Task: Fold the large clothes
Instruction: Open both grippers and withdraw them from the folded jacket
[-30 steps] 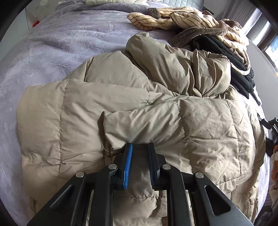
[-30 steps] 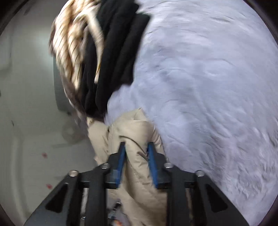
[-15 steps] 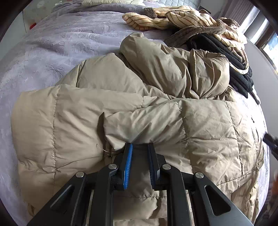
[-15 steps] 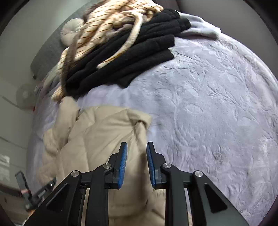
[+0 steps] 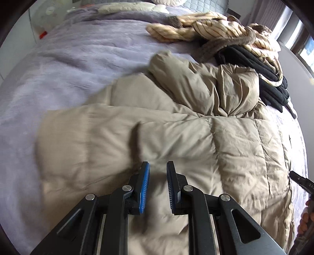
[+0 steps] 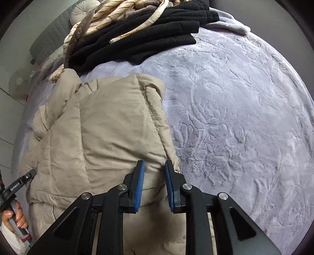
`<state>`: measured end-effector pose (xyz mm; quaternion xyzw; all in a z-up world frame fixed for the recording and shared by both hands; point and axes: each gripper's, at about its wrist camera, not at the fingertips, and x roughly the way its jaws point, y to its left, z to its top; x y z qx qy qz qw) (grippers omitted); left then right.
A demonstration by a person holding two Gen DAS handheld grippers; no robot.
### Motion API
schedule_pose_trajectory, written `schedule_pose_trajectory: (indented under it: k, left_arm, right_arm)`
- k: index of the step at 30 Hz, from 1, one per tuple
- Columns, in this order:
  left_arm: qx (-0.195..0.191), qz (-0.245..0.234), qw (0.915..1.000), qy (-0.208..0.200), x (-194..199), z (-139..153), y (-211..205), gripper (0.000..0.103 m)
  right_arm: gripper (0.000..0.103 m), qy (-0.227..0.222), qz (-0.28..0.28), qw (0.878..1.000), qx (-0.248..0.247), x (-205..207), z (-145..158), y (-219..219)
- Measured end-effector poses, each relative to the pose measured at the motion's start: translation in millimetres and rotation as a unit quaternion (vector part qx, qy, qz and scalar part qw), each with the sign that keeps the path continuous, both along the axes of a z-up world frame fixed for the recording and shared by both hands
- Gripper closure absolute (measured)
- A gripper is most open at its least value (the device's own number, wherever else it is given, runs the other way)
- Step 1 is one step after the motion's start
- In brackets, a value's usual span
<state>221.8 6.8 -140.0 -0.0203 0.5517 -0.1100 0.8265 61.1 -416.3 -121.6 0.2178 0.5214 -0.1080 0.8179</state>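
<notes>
A large beige puffer jacket (image 5: 176, 121) lies crumpled on a lilac bedspread (image 5: 68, 64). My left gripper (image 5: 158, 166) is over its near edge, with jacket fabric between its narrowly parted jaws. In the right wrist view the same jacket (image 6: 109, 127) lies spread on the bedspread (image 6: 235, 117). My right gripper (image 6: 154, 164) is at its right edge, jaws close on either side of the fabric hem. The left gripper also shows at the left edge of the right wrist view (image 6: 21, 182), held by a hand.
A pile of black clothes (image 5: 261, 72) and a cream striped garment (image 5: 212, 27) lie at the far side of the bed; they show in the right wrist view too (image 6: 149, 33). A grey headboard (image 6: 51, 37) and a round cushion (image 6: 82, 9) are behind.
The right gripper swung from facing the floor and bed edge back over the bed, laying the jacket part flat. The left gripper pulled the jacket, with motion blur now.
</notes>
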Motion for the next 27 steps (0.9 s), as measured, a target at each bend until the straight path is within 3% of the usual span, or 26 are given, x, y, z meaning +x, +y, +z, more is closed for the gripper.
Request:
schedule_pose_trajectory:
  k: [5,8,12,19,20,22,24,27]
  left_arm:
    - [0.024,0.003,0.9996,0.013,-27.6,20.2,16.8,0.084]
    - [0.027,0.006,0.9991,0.031,-44.9,24.8,23.4,0.084]
    - [0.033,0.003,0.9982,0.050,-70.9,30.6,22.9,0.084]
    - [0.041,-0.014,0.9968,0.067,-110.7,45.4,16.0,0.083]
    - [0.041,-0.015,0.9967,0.068,-116.4,48.3,16.0,0.080]
    - [0.041,-0.011,0.9968,0.068,-124.2,53.5,17.8,0.001]
    - [0.047,0.006,0.9983,0.036,-135.1,67.5,22.0,0.000]
    - [0.054,0.001,0.9978,0.038,-141.2,74.9,22.0,0.000]
  right_arm:
    - [0.078,0.015,0.006,1.000,0.013,-26.4,16.9,5.8]
    - [0.067,0.029,0.017,0.999,0.015,-38.7,20.5,21.0]
    - [0.065,0.043,0.028,0.998,0.035,-59.7,29.6,37.1]
    - [0.049,0.047,0.048,0.997,0.038,-79.1,51.8,61.2]
    - [0.047,0.046,0.051,0.997,0.036,-81.7,56.1,64.5]
    - [0.043,0.043,0.056,0.997,0.034,-86.1,64.0,70.1]
    - [0.040,0.040,0.058,0.997,0.035,-88.8,70.7,73.4]
    - [0.035,0.034,0.063,0.997,0.034,-93.1,82.2,78.4]
